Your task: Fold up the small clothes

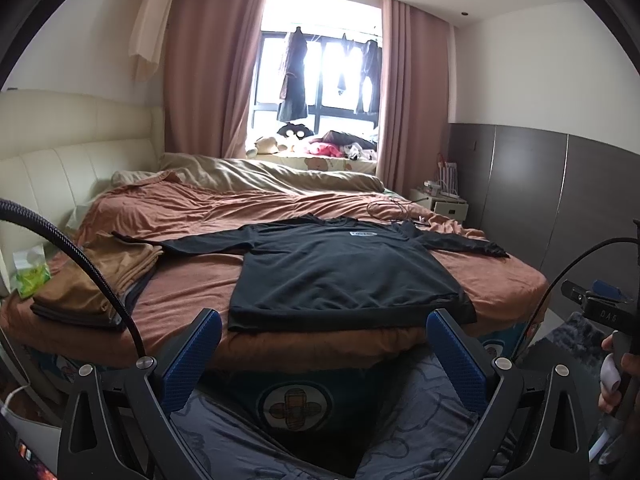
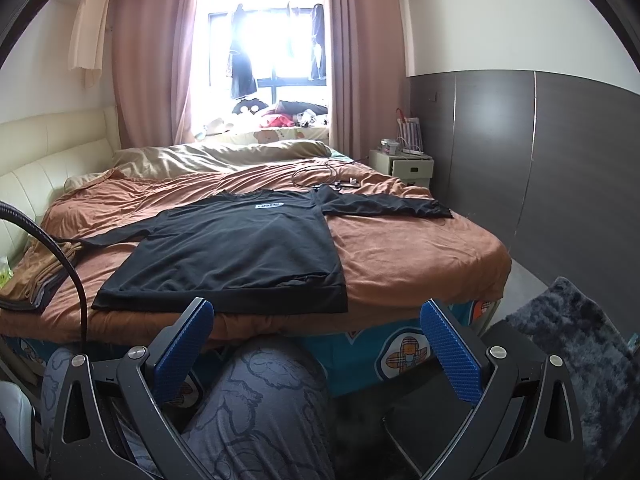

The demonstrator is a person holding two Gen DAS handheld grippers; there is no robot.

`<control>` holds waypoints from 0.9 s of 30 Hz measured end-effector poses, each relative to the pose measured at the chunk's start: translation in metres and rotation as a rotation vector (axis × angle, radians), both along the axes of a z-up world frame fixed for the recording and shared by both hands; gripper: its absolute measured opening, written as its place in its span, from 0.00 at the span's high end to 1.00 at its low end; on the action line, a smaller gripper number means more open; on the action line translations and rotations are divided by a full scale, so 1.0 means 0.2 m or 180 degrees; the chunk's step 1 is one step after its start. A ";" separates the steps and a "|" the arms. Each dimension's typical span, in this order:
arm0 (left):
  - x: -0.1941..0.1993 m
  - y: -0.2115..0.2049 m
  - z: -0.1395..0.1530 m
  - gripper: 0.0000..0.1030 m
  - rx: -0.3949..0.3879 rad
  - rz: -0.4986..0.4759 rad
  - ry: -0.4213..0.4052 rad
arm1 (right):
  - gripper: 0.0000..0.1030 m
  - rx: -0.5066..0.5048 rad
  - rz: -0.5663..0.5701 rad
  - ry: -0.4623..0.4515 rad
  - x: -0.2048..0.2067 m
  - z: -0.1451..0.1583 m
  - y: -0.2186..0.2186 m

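Both tongs — left [image 1: 322,332], right [image 2: 316,320] — spread wide, empty; ahead, black shirt [image 1: 340,276] lying flat — best pinched at sleeve ends first.

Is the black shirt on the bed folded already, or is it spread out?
Spread out. The black shirt lies flat on the bed, both sleeves stretched sideways, hem straight at the near edge; no fold shows.

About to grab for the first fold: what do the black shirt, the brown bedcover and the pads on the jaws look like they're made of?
Black shirt: looks like matte soft knit, probably cotton jersey; it lies limp and flat with ribbed cuffs.
Brown bedcover: seemingly brushed, velvety fabric; faint sheen, soft wrinkles.
Pads: blue, grid-textured, likely rubber or plastic.
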State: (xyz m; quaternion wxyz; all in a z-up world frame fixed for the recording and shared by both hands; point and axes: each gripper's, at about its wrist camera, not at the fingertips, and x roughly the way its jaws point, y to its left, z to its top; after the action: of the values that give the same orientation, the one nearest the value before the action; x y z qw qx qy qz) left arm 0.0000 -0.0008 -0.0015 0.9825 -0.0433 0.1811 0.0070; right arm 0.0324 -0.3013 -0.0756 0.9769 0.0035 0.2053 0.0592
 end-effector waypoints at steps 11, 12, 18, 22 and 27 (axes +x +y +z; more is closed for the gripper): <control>0.00 -0.01 -0.01 0.00 0.0020 -0.0034 -0.0022 | 0.00 -0.0012 -0.0044 -0.0041 0.00 0.01 0.01; 0.00 -0.01 -0.01 0.00 0.0022 -0.0038 -0.0023 | 0.00 -0.0012 -0.0048 -0.0044 0.00 0.00 0.00; 0.00 -0.01 -0.01 0.00 0.0019 -0.0045 -0.0038 | 0.00 -0.0003 -0.0058 -0.0049 0.00 0.00 0.00; -0.01 -0.01 -0.01 0.00 0.0018 -0.0055 -0.0053 | 0.00 -0.0010 -0.0057 -0.0052 0.00 0.00 0.00; -0.01 -0.01 -0.01 0.00 0.0020 -0.0067 -0.0063 | 0.00 -0.0018 -0.0060 -0.0065 0.00 0.00 0.00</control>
State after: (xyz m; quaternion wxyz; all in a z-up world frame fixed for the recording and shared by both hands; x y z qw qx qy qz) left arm -0.0029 -0.0023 -0.0040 0.9844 -0.0384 0.1717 -0.0032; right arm 0.0319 -0.3012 -0.0753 0.9795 0.0021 0.1954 0.0495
